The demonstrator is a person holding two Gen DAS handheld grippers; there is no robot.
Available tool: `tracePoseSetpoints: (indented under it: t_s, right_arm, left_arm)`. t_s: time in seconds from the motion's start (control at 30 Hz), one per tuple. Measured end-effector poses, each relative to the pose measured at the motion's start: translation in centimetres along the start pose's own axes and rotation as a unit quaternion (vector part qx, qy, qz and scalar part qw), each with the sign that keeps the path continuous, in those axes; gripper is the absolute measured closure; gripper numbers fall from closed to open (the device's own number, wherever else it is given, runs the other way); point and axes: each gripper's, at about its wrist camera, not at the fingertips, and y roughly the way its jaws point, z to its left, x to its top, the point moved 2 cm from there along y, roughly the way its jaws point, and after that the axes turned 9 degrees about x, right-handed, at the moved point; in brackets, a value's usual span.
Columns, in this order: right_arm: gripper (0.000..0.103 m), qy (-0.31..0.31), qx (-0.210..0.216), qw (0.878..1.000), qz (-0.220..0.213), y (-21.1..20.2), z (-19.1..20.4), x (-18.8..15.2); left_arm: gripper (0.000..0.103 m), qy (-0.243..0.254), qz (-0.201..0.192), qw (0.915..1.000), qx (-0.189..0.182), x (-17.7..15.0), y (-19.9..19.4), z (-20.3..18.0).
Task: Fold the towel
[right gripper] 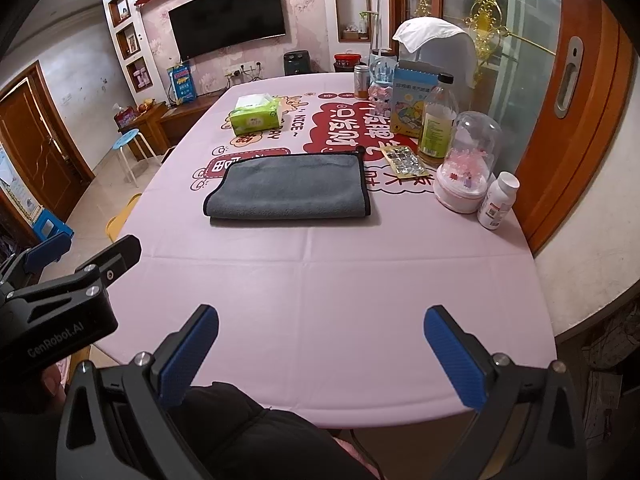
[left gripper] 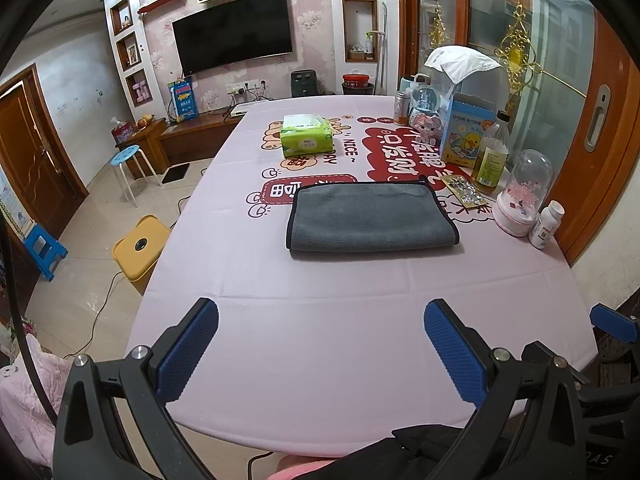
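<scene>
Grey towel (left gripper: 372, 216) lies folded on counter (left gripper: 320, 340); left tool (left gripper: 320, 354) and right tool (right gripper: 320, 360) wide open, empty, apparently finished.

We see a grey, black-edged microfibre towel (left gripper: 372, 216) (right gripper: 292, 186) lying flat mid-table, folded double, with its fold along the near edge.

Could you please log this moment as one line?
towel: folded, flat on table | left gripper: open, empty | right gripper: open, empty | both short of towel
</scene>
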Motion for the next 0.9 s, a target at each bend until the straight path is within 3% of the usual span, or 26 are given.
tracePoseSetpoints:
  t_s: [0.9]
  right_arm:
    - [0.0, 0.001, 0.001, 1.0, 0.002, 0.15, 0.15, -0.07]
  left_arm:
    - [0.001, 0.003, -0.002, 1.0, 0.0, 0.26, 0.01, 0.14]
